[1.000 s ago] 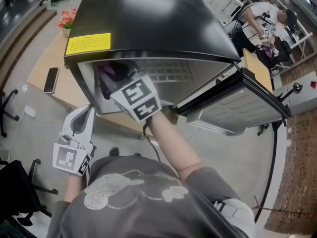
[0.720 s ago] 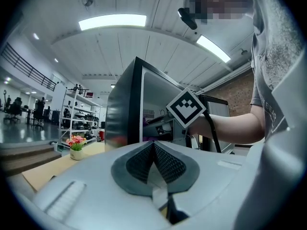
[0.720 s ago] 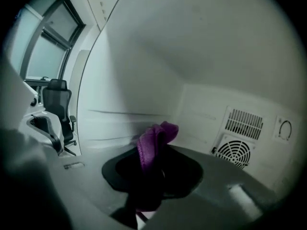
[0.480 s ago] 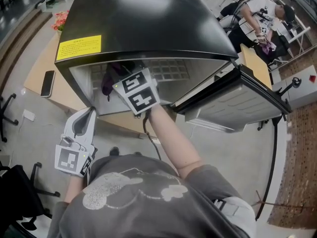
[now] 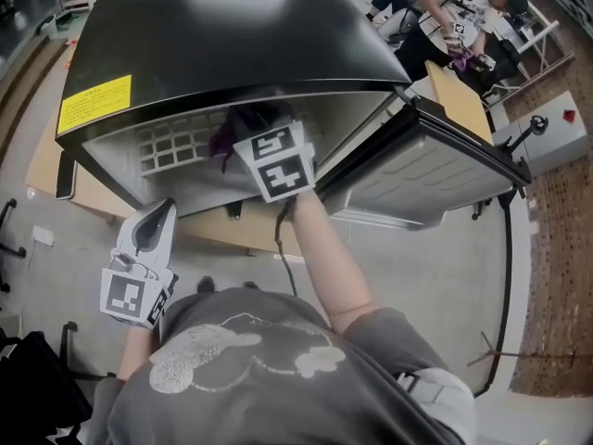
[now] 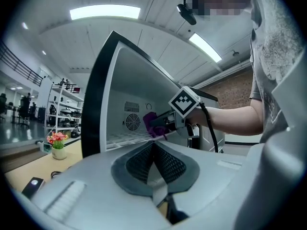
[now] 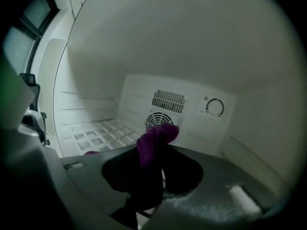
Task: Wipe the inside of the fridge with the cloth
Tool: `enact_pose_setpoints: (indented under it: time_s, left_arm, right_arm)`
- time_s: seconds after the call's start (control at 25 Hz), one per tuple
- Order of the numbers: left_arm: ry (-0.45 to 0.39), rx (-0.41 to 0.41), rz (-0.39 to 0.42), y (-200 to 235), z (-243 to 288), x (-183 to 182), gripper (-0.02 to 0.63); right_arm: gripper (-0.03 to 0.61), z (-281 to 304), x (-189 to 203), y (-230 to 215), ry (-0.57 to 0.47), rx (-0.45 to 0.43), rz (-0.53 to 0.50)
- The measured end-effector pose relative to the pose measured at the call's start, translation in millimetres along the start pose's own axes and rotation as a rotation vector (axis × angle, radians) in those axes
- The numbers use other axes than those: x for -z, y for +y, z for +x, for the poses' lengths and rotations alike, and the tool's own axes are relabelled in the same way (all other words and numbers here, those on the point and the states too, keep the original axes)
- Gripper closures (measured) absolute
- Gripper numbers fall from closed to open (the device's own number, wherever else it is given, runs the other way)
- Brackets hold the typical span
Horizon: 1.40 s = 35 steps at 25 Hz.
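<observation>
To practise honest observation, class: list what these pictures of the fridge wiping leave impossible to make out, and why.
Print on the yellow label: too small, head view.
Whether the cloth touches the fridge wall: right gripper view gives no depth; the right gripper covers it in head view.
Setting of the dial: dim and small, right gripper view.

Fridge interior layout
Right gripper (image 7: 152, 158) and cloth (image 7: 156, 138) sit inside the fridge (image 5: 232, 44) above its shelf (image 7: 96, 133); left gripper (image 5: 157, 211) hangs outside, before the opening.
</observation>
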<state>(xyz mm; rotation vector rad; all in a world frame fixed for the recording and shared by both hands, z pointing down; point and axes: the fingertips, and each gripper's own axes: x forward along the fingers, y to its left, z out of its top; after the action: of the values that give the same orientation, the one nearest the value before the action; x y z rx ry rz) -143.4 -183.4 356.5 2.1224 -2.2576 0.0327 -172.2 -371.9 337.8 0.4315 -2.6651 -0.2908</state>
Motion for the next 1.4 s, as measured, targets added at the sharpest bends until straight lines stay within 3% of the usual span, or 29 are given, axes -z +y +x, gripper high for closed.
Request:
enact_pose_setpoints:
  time_s: [0.24,0.4,0.6,0.96,1.4]
  left_arm:
    - [-0.007,0.058,0.007,-14.0,17.1,-5.5,0.597]
    - [-0.020,0.081,0.032,-9.8,7.5,-24.1,0.597]
    - [-0.037,0.065,0.042,-9.5,20.3,-24.8,0.597]
    - [-0.016,0.049,0.002,-8.8,9.1,-13.0,0.597]
    - [-0.015,0.126,-0.003,-29.0,18.9,-10.9,0.597]
  right_arm:
    - [0.497,-23.2,24.6,-46.3,0.051,0.138,0.023]
    - [0.497,-40.4,20.4,-49.2,0.068,0.221,0.077]
    - [0.497,-35.8,15.2,-73.3,-0.046,0.279,0.135]
    - [0.497,-35.0,18.7,-111.9,-0.101,0.442,0.344]
    - [0.497,-85.9,41.2,-105.9,-0.150,0.477,0.462]
